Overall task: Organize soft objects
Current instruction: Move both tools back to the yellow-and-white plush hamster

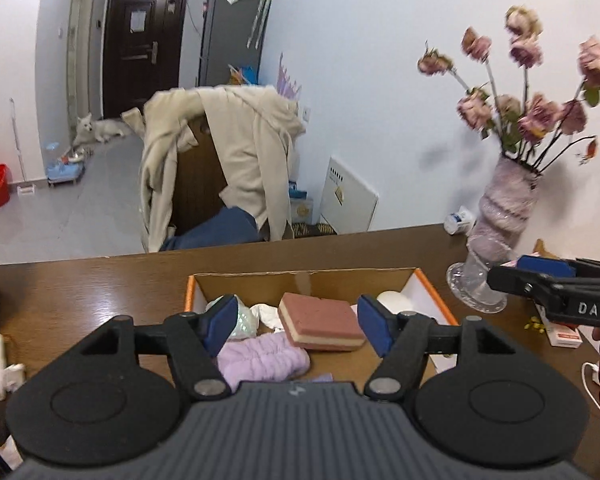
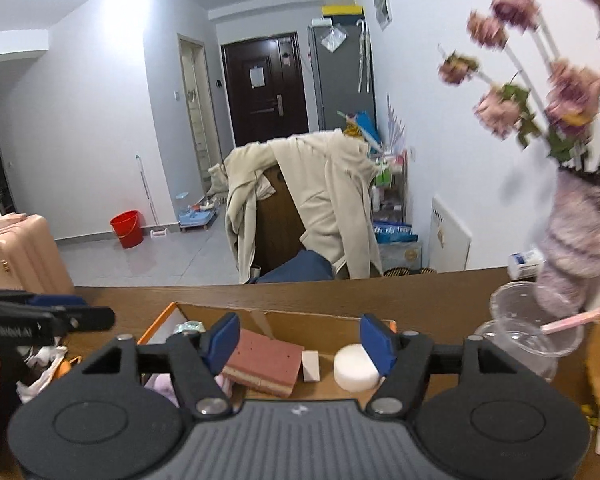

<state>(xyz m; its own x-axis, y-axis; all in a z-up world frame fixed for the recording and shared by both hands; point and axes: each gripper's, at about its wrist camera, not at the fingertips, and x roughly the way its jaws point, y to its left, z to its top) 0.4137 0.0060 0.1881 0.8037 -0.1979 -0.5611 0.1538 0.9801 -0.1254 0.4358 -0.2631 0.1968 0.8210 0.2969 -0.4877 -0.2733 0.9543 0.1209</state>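
Both claws hang above the near side of the box (image 1: 430, 284), an open cardboard carton with an orange rim on the brown table (image 1: 80, 296), and both stand wide with nothing between the pads. The soft things already lie inside: the sponge (image 1: 320, 320), a pink-and-cream slab, sits mid-box, its long axis running roughly left to right with a slight skew; the lilac knit (image 1: 260, 360) lies at the near edge just under the left claw (image 1: 296, 324); a white puff (image 1: 396, 300) rests toward the right wall; a pale green bundle (image 1: 244, 320) and a crumpled white cloth (image 1: 270, 316) sit at left. From the right claw (image 2: 298, 342) the sponge (image 2: 266, 364) lies ahead and slightly left, the puff (image 2: 356, 366) ahead and just inside the right pad, with a small white block (image 2: 311, 365) between them. Neither claw touches anything; they look lifted clear of the contents. More light cloth (image 2: 44, 376) shows outside the box's left wall, under the left claw as seen from the right camera, so the left hand looks nearer to it; exactly what it is I cannot tell. If anything remains to sort, that pile is my guess. The vase (image 1: 496, 220) and a clear cup (image 2: 532, 320) stand near on the right, a knock risk for a right-hand swing.
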